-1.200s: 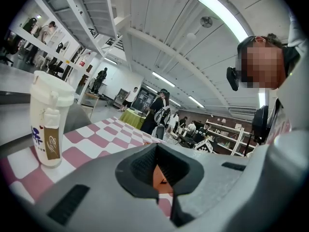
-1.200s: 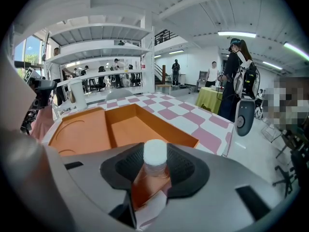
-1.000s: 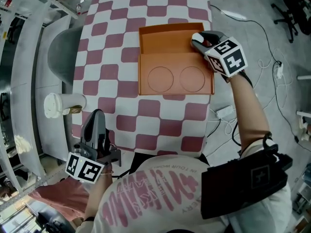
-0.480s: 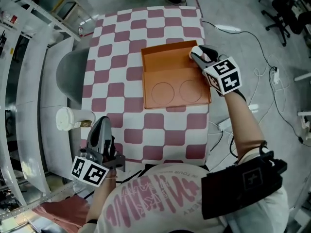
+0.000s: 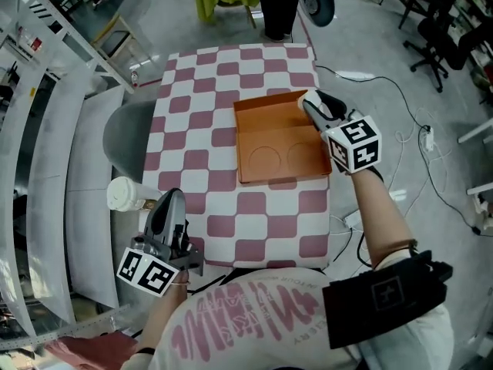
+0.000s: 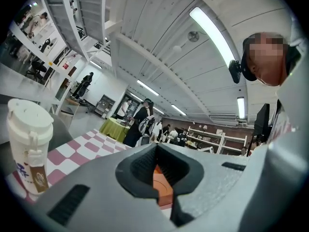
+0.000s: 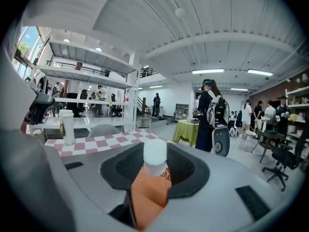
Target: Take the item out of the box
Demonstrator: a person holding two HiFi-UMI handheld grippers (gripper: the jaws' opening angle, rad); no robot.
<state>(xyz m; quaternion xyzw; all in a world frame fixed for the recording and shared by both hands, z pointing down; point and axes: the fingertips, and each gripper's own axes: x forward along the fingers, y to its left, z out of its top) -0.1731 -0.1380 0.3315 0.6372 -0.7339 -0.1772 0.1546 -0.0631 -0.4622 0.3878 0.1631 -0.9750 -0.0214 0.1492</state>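
An open orange box (image 5: 277,141) lies on the pink-and-white checkered table (image 5: 196,156); two circle outlines mark its floor. My right gripper (image 5: 310,102) hangs over the box's far right corner, shut on a white-capped item (image 5: 313,97). In the right gripper view the white cap (image 7: 155,154) stands between the jaws with orange below it. My left gripper (image 5: 171,203) rests at the table's near left edge, apart from the box, jaws together and nothing in them. Through its hollow the box (image 6: 161,182) shows far ahead.
A white lidded paper cup (image 5: 127,195) with a brown sleeve stands on the grey ledge left of the table, close to my left gripper, also large in the left gripper view (image 6: 29,149). A grey chair (image 5: 127,133) sits at the table's left. Cables (image 5: 400,153) trail on the floor to the right.
The head view has pulled back, so table and box look smaller. My right gripper stays at the box's far right corner with the white-capped item; the left gripper keeps its place.
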